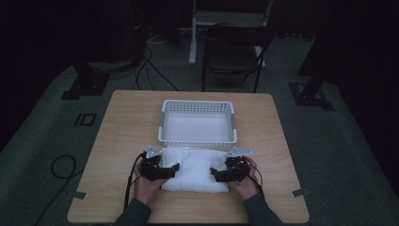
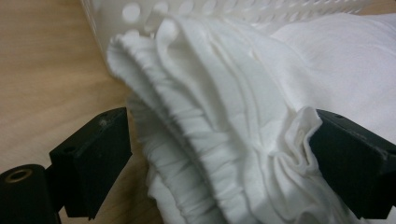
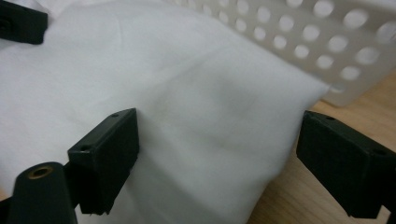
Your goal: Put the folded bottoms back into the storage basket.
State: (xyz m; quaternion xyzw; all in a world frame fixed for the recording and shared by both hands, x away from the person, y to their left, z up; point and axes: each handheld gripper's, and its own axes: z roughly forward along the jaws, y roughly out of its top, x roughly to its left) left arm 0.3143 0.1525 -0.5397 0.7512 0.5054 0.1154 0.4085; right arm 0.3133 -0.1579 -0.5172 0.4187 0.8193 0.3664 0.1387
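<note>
A folded white cloth (image 1: 195,170) lies on the wooden surface (image 1: 117,132), just in front of a white perforated basket (image 1: 197,141) and touching the basket's near wall. Taking the cloth as the landmark, the left gripper (image 1: 175,167) sits at its left end and the right gripper (image 1: 214,173) at its right end, each held in one of the person's hands, with both pointing inward toward the cloth's middle.

In the left gripper view the fingers (image 2: 93,158) are spread wide. The cloth's (image 2: 224,140) bunched, gathered edge lies in the gap between them; a crumpled fold rests against the right-hand finger, while the left-hand finger stands clear of the fabric. Nothing is being pinched. The basket (image 2: 140,18) rises right behind the cloth.

In the right gripper view the fingers (image 3: 107,154) are likewise spread. The smooth folded corner of the cloth (image 3: 196,116) lies between them, apart from the right-hand finger, with bare surface (image 3: 289,196) showing beside it. The basket's wall (image 3: 303,37) runs along the far side of the cloth.

A dark chair (image 1: 235,52) stands well beyond the basket, off the surface.
</note>
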